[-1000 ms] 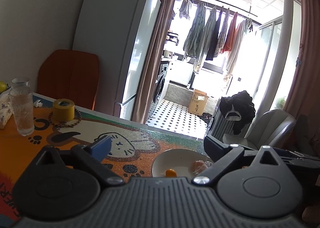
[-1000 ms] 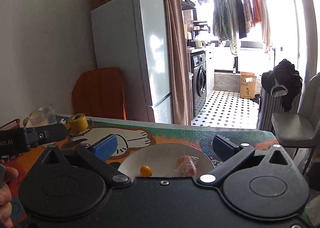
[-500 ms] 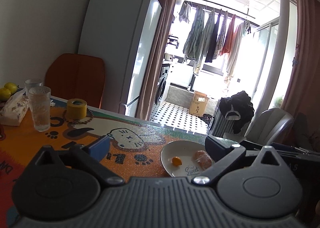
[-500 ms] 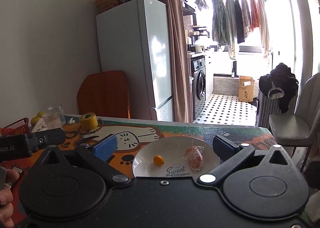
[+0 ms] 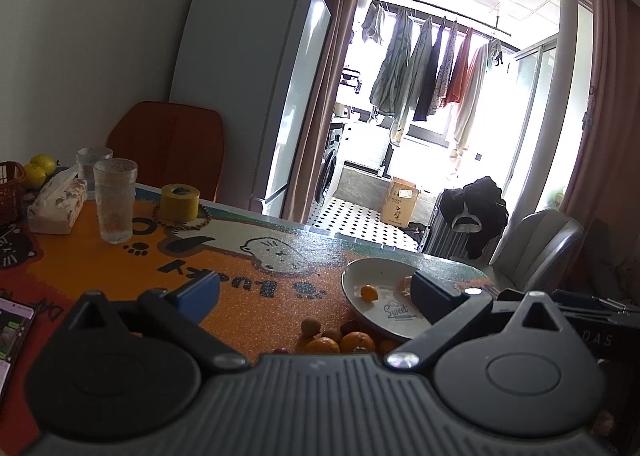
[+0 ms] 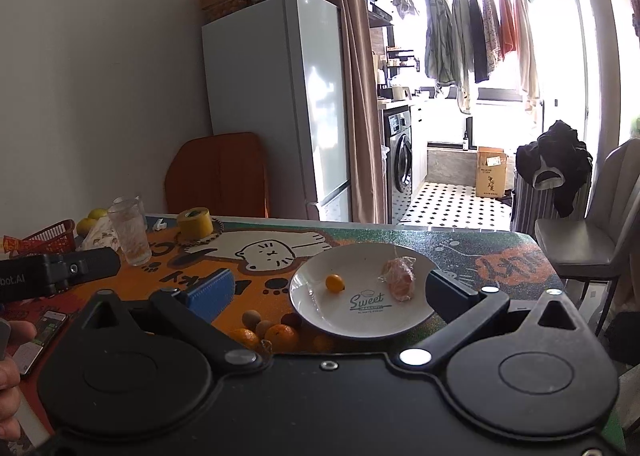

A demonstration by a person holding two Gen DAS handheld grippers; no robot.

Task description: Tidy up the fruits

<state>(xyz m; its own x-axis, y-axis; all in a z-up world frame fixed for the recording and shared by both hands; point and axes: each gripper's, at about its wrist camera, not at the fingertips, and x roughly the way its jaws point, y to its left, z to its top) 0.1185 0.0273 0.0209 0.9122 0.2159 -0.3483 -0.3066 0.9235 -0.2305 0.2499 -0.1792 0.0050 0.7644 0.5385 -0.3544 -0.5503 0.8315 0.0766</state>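
Note:
A white plate [image 6: 360, 320] marked "Sweet" sits on the cartoon-cat tablecloth; on it lie a small orange kumquat [image 6: 335, 282] and a plastic-wrapped peeled citrus piece [image 6: 399, 280]. The same plate [image 5: 372, 276] shows in the left wrist view. Just in front of the plate, on the cloth, lies a cluster of small oranges [image 6: 281, 336] and brownish round fruits [image 6: 251, 318]; in the left wrist view the oranges [image 5: 340, 342] are partly hidden by the gripper body. My right gripper [image 6: 328, 292] hangs open above the plate. My left gripper [image 5: 312, 292] is open and empty, left of the plate.
Two drinking glasses [image 5: 114, 203], a yellow tape roll [image 5: 180, 201], a tissue pack [image 5: 56, 203], a red basket [image 6: 52, 236] and yellow fruits [image 5: 38, 169] stand at the table's far left. A phone [image 6: 40, 334] lies near a hand. A grey chair [image 6: 592, 244] stands right.
Both grippers have risen and pulled back, so more of the table shows; the plate is seen whole and the fruit cluster in front of it has come into view. Both remain open.

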